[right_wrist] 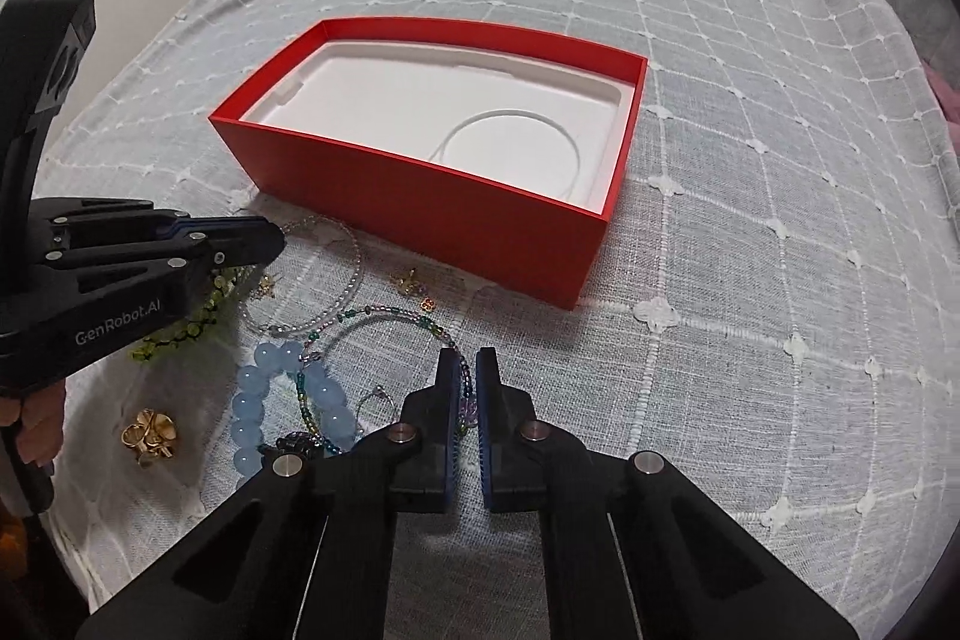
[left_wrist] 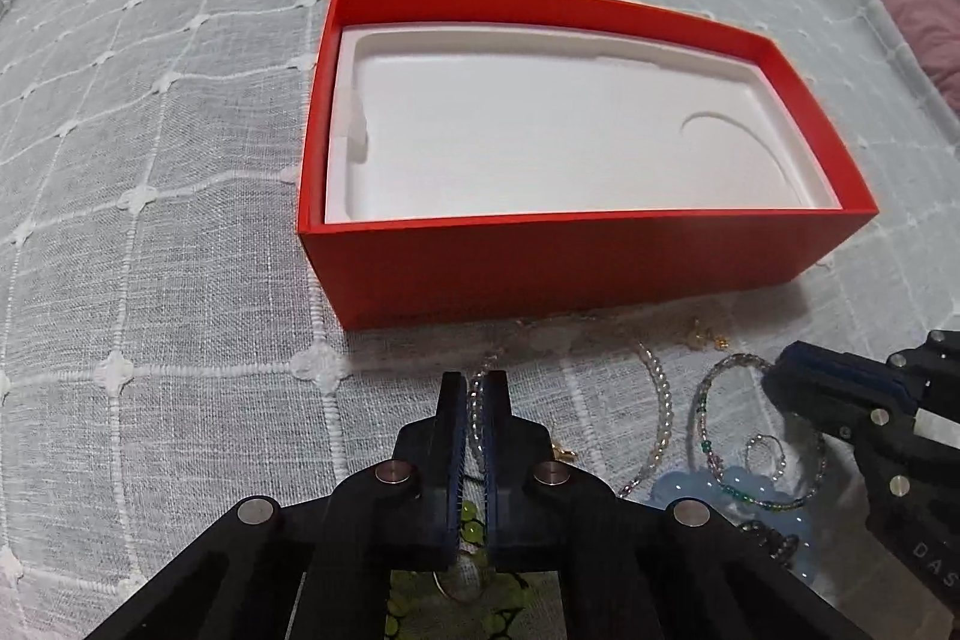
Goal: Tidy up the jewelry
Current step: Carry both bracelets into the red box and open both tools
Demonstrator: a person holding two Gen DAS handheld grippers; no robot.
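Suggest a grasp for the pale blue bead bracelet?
Pinch one side of the pale blue bead bracelet across the strand, from above, one finger inside the loop. It lies flat on the bedspread. Take its left arc; thin seed-bead strands cross the right.

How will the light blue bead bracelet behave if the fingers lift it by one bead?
The light blue bead bracelet would probably sag, since it is round beads strung in a loop. The glossy beads may slip between the fingers. Other strands cross it, so they might drag along.
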